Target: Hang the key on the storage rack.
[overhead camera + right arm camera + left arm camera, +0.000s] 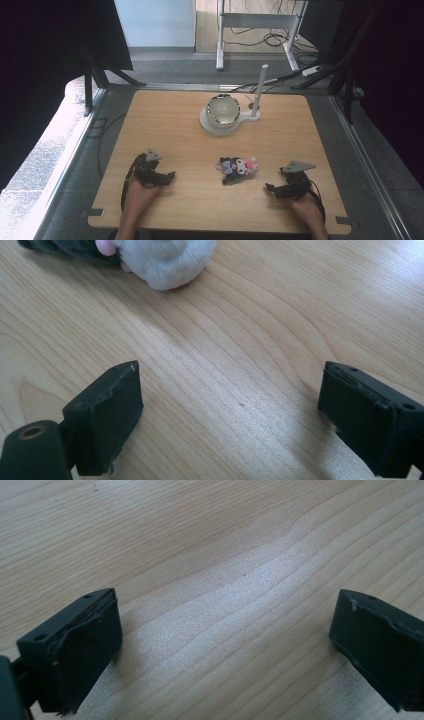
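Note:
A small plush toy (238,168), black, white and pink, lies on the wooden table (165,130) a little right of centre near the front. My left gripper (169,177) rests low at the front left, jaws wide apart over bare wood (225,630). My right gripper (270,189) sits at the front right, open, just right of the toy. In the right gripper view the toy's white furry end (165,260) lies beyond the jaws at the upper left, apart from them. Nothing is between either pair of jaws.
A white bowl (223,110) with a dark rim stands on a white base (212,125) at the back centre, with an upright white post (259,90) on the base's right. Dark curtains flank the table. A desk frame and cables lie on the floor beyond.

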### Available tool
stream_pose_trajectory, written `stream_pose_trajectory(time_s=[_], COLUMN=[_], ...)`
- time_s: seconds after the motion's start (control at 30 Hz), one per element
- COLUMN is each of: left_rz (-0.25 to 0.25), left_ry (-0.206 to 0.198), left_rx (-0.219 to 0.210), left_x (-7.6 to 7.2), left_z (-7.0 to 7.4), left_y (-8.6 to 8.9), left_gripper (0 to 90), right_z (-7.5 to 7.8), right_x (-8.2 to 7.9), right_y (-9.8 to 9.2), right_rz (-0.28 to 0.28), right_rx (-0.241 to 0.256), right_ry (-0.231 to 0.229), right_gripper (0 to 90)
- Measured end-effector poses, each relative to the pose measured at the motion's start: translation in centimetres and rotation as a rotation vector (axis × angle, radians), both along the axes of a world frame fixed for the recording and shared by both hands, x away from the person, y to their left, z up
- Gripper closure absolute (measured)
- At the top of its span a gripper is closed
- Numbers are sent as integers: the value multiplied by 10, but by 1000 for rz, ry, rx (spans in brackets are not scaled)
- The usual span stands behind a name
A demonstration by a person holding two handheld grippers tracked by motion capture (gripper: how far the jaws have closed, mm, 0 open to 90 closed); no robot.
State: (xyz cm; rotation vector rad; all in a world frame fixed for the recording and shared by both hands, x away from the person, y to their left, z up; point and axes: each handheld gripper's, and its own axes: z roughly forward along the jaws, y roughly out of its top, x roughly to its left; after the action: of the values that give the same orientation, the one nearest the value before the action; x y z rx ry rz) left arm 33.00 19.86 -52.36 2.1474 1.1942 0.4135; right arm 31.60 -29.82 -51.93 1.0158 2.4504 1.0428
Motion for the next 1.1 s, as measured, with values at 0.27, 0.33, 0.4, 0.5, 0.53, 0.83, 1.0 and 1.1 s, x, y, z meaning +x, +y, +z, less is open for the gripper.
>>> stream_pose_trajectory(time_s=[0.27,0.33,0.4,0.5,0.53,0.83,1.0,1.1], left_rz=[4,4,4,4,1,-14,-11,-5], left_ry=[-4,-4,-4,-4,-3,2,1,2], left_rx=[-2,-2,-2,-2,-2,0,0,0], left_x=[-2,-2,-2,-2,-2,-2,-2,-2], left_z=[0,0,0,0,0,0,0,0], left_y=[0,0,0,0,0,-1,-1,-1], left_gripper=[21,21,20,20,18,0,0,0], right_z=[0,0,0,0,0,2,10,17], right_x=[-1,-2,-2,-2,-2,-2,0,2], right_y=[0,0,1,0,1,1,1,3], right_rz=[-4,0,-1,-1,-1,25,48,58], right_rx=[0,-1,-1,0,-1,-26,-70,-89], right_ry=[-2,-1,0,1,0,17,12,15], right_gripper=[104,98,97,97,93,85,86,75])
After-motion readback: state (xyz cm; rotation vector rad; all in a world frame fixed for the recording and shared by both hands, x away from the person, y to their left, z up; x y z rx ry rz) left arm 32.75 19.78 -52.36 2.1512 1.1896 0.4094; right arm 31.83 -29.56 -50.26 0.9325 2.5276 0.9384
